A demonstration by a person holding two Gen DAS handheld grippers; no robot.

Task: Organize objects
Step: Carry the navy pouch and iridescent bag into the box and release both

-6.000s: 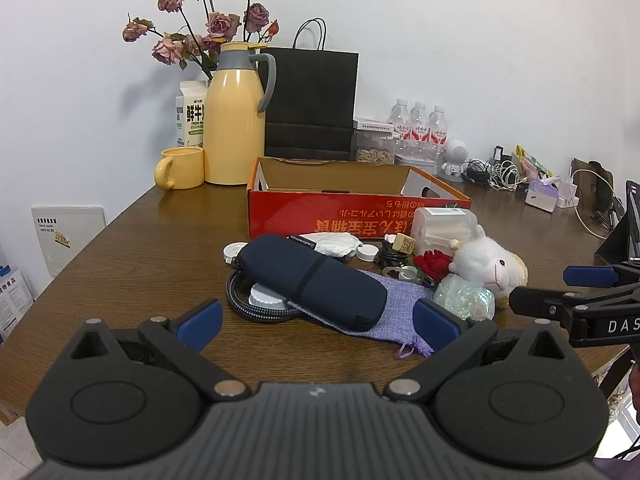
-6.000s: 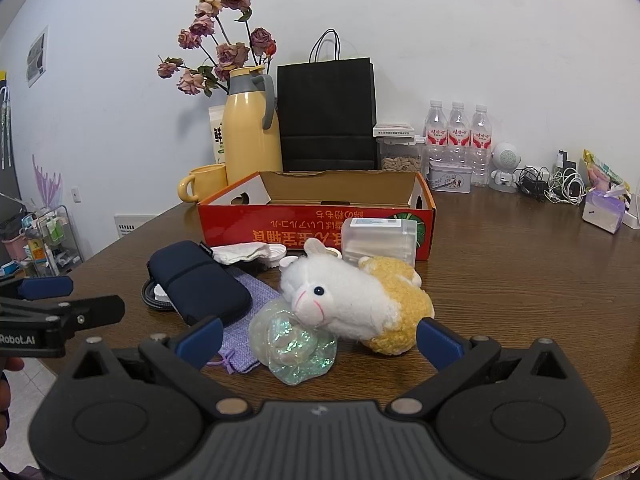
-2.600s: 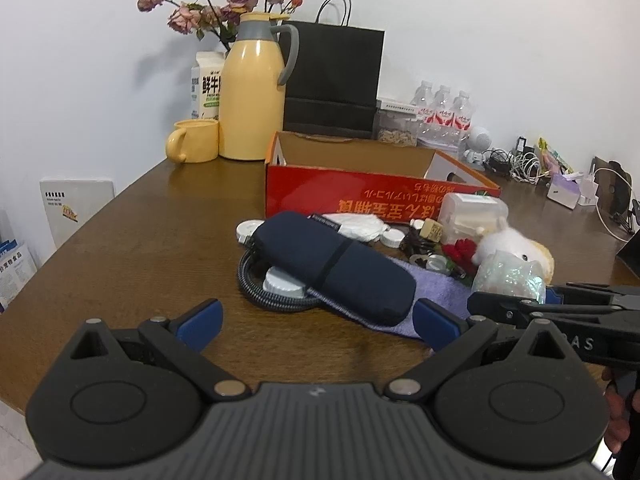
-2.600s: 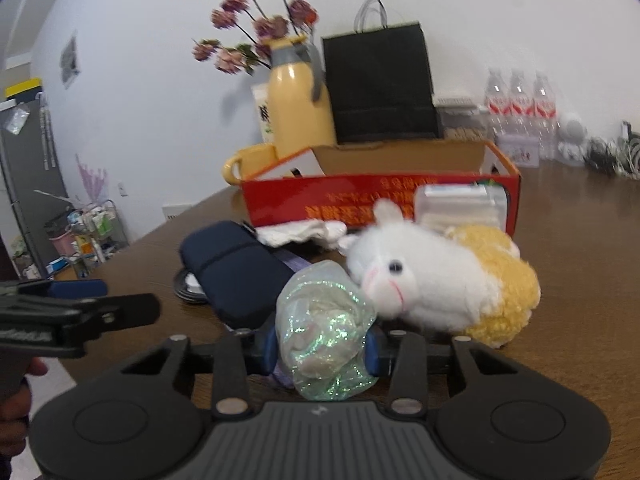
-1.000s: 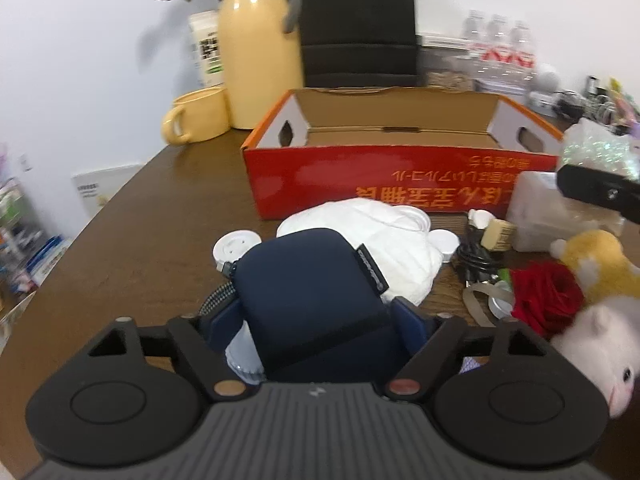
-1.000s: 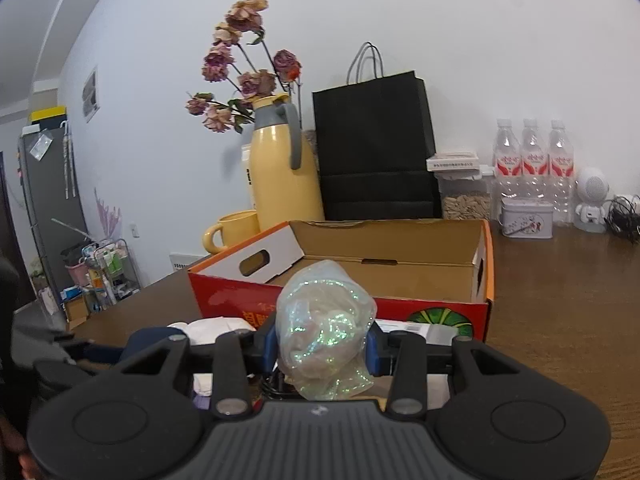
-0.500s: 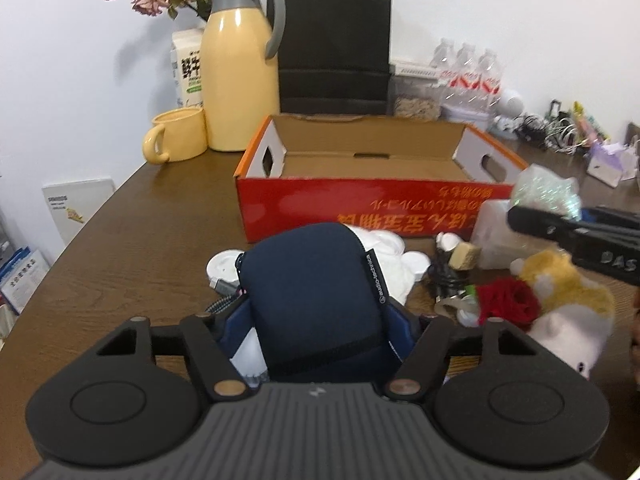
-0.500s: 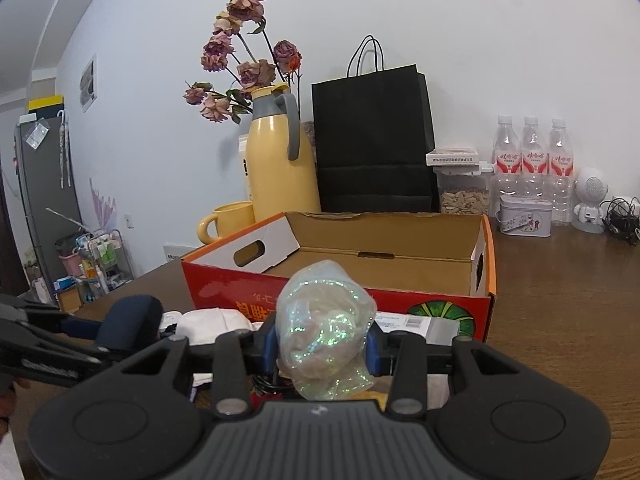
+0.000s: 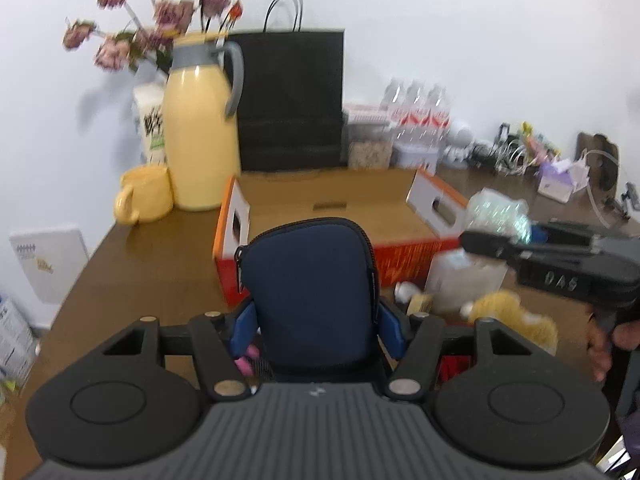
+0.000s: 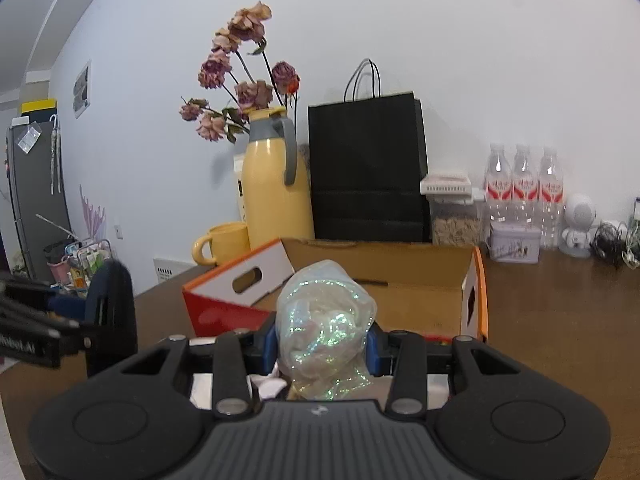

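My left gripper (image 9: 314,330) grips a dark blue zip pouch (image 9: 310,292); its jaws are closing on it and its blue pads press the sides. The pouch stands upright, lifted off the table, in front of the open red cardboard box (image 9: 240,216). My right gripper (image 10: 320,344) is shut on a crumpled iridescent plastic ball (image 10: 326,320), held in front of the same box (image 10: 472,292). In the left wrist view the right gripper (image 9: 496,240) with the ball (image 9: 498,212) hovers by the box's right end. The left gripper with the pouch (image 10: 114,300) shows at the right wrist view's left edge.
A yellow jug (image 9: 202,132) with dried flowers, a yellow mug (image 9: 146,194) and a black paper bag (image 9: 294,100) stand behind the box. Water bottles (image 10: 522,192) and cables sit at the back right. A clear plastic container (image 9: 460,280) and a yellow-white plush toy (image 9: 516,320) lie right of the pouch.
My left gripper has risen with the pouch, lifting it off the table. The right gripper with the plastic ball has edged up and closer to the box.
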